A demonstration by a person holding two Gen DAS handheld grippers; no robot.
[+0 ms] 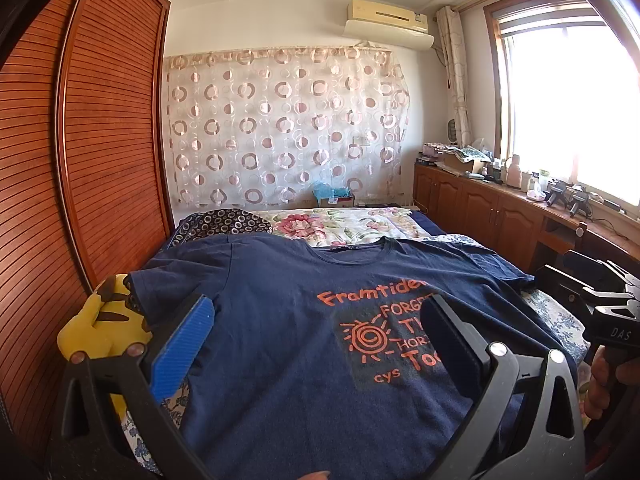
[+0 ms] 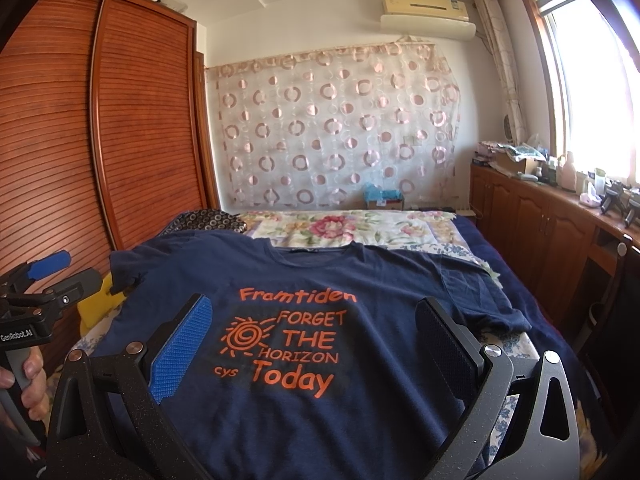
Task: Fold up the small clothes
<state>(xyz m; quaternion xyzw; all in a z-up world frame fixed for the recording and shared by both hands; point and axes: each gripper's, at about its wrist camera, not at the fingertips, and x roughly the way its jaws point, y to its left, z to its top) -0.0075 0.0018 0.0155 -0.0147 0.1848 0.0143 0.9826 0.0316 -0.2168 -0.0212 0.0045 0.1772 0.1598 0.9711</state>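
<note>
A navy T-shirt [image 1: 288,320] with orange print lies flat, front up, on the bed, collar at the far end; it also shows in the right wrist view [image 2: 360,280]. My left gripper [image 1: 320,320] is open and empty, hovering over the shirt's near left part. My right gripper [image 2: 316,328] is open and empty over the shirt's near middle, the print between its fingers. The right gripper's body shows at the right edge of the left view [image 1: 600,292]; the left gripper shows at the left edge of the right view [image 2: 44,276].
A yellow plush toy [image 1: 100,328] lies at the bed's left edge by the wooden wardrobe [image 1: 80,140]. A floral quilt [image 1: 332,224] and a dark patterned pillow [image 1: 228,222] lie beyond the shirt. A cluttered wooden cabinet [image 2: 552,216] runs under the window on the right.
</note>
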